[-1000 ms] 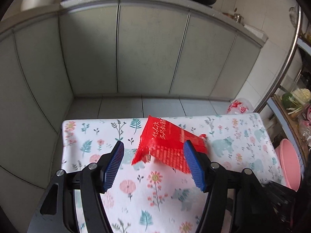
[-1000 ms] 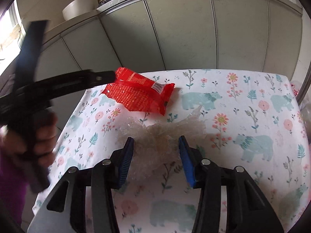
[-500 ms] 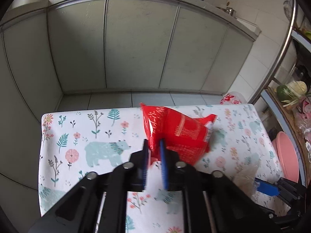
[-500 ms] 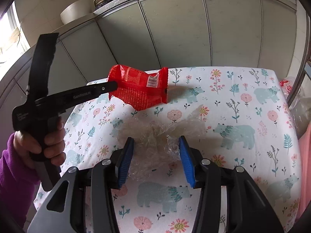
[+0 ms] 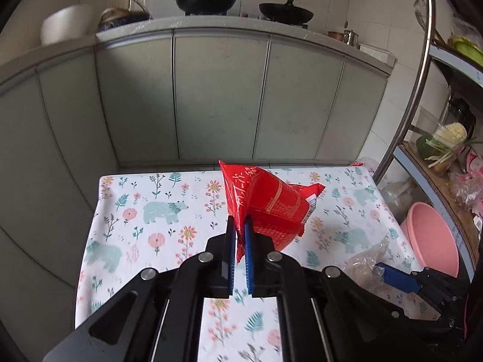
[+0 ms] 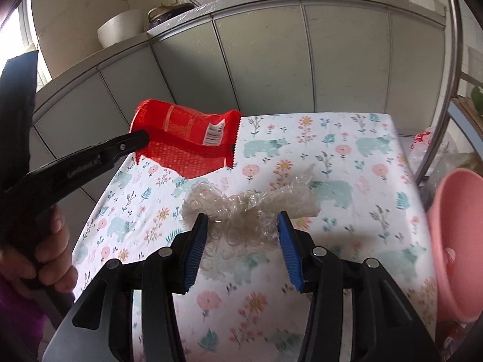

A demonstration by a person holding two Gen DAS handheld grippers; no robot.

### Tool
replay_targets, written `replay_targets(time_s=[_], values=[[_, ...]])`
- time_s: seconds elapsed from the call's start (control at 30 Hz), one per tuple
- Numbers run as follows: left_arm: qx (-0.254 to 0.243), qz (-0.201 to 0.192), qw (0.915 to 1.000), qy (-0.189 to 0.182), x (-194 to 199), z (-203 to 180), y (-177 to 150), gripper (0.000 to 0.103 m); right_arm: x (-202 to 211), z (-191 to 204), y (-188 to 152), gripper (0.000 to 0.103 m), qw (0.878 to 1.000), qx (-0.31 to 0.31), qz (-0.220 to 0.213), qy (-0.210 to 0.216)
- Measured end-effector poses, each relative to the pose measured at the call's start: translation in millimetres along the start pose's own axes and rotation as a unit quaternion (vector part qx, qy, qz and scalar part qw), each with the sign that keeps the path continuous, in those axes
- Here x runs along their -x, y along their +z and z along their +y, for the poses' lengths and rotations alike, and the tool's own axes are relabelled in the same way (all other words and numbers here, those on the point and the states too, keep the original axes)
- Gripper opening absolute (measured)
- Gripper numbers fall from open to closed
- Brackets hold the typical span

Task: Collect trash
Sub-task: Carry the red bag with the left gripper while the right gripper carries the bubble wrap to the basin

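Left tongs (image 5: pixel 239 227) clenched on red wrapper (image 5: pixel 271 205) edge, lifted above tabletop (image 5: pixel 142 199); right tongs (image 6: pixel 243 229) gripping crumpled clear plastic (image 6: pixel 241 205); keep both pinches firm, carry clear of pink basin (image 6: pixel 455 241).

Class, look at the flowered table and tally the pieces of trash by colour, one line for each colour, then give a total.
Red: 1, the snack wrapper, pinched in the left gripper
Clear: 1, the crumpled plastic wrap, between the right gripper's fingers
Total: 2
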State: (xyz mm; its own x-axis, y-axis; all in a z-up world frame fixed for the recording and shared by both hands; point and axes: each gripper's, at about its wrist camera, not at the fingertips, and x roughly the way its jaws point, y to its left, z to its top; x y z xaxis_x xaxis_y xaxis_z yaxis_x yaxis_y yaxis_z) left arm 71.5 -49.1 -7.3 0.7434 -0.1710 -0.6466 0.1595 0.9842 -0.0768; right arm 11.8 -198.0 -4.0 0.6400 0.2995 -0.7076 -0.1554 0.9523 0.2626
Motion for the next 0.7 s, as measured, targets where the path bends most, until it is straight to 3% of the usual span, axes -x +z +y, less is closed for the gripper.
replay_targets(time_s=[0.37,0.7], values=[[-0.006,-0.016,0.9999,-0.002,39,-42,-7,0.004,41,-21,-15,0.048,1.0,-0.011,-0.027,-0.01],[-0.027,-0.024,0.999,-0.026,42,-87,0,0.004,71,-55,-18,0.048,0.997,-0.035,-0.054,-0.039]])
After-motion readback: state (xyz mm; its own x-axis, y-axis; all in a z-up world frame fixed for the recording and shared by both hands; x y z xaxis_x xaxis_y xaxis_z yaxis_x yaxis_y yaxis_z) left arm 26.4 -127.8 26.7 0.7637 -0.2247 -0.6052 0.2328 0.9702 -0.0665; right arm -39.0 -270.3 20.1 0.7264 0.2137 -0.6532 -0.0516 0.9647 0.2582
